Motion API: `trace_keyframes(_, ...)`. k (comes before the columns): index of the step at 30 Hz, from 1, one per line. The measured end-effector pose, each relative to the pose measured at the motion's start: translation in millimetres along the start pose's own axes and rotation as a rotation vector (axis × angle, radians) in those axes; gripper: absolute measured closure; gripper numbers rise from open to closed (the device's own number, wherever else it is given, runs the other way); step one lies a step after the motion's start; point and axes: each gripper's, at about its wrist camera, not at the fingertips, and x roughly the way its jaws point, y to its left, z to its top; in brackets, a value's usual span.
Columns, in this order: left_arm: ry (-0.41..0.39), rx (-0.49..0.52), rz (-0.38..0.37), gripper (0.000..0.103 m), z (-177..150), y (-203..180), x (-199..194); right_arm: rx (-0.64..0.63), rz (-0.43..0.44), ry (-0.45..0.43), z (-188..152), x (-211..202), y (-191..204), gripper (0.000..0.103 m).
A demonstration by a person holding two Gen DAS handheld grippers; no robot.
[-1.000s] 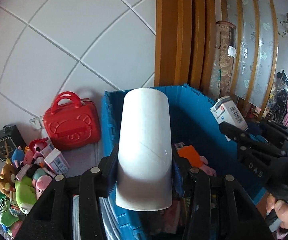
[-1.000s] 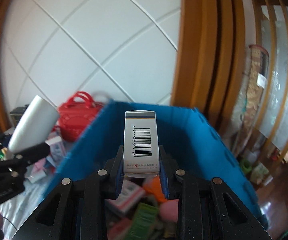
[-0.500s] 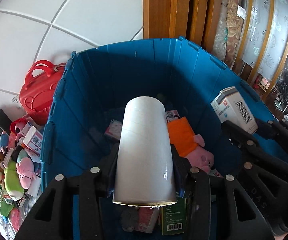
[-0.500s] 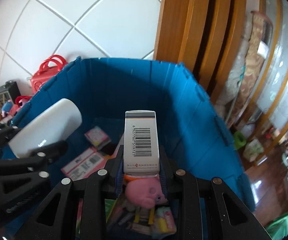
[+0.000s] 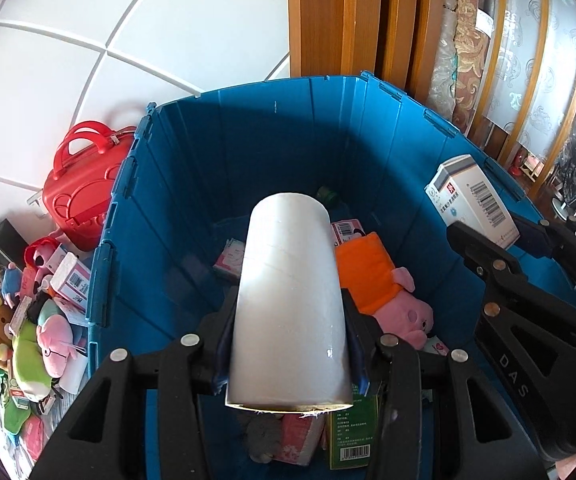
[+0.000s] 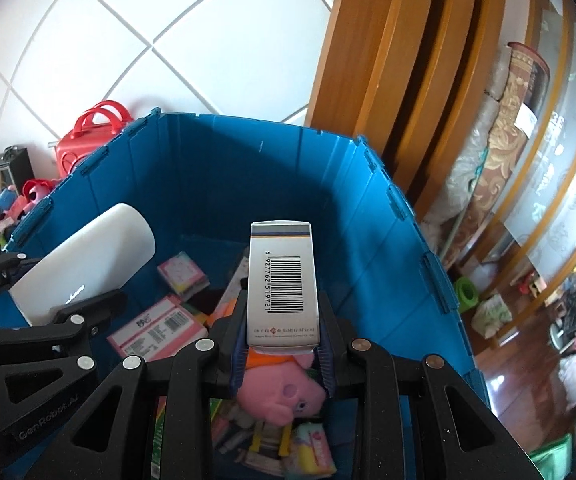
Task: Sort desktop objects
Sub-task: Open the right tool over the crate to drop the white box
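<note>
Currently both grippers clamp loads over the blue bin point(image 5: 247, 152): left gripper point(image 5: 288, 344) white roll point(image 5: 290, 300), right gripper point(image 6: 281, 340) barcoded box point(image 6: 281, 280). Risk: the released roll lands on the pink plush point(image 5: 404, 316) and rolls.

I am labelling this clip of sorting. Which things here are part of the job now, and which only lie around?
Part of the job:
- white roll, held in the left claw
- white barcode box, held in the right claw
- blue crate, under both

Lying around:
- red case beside the crate
- dark lantern
- wooden door frame
</note>
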Motion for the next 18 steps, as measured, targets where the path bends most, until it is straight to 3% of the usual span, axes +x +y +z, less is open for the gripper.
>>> trace_keyframes(6, -0.008, 0.004, 0.022, 0.055, -3, 1, -7, -0.005, -0.005, -0.002, 1, 0, 1, 0.074)
trace_keyframes(10, -0.042, 0.01, 0.037, 0.035, -4, 3, -17, -0.011, -0.01, -0.008, 1, -3, 2, 0.073)
trace_keyframes(12, -0.059, 0.012, 0.044, 0.033, -5, 4, -24, -0.013, -0.016, -0.013, 1, -5, 2, 0.072)
trace_keyframes(14, -0.072, 0.01, 0.052, 0.031, -7, 6, -29, -0.013, -0.018, -0.021, 1, -9, 3, 0.066)
trace_keyframes(18, -0.1, -0.012, 0.071, 0.03, -12, 14, -41, -0.006, -0.048, -0.052, 0, -19, 1, 0.023)
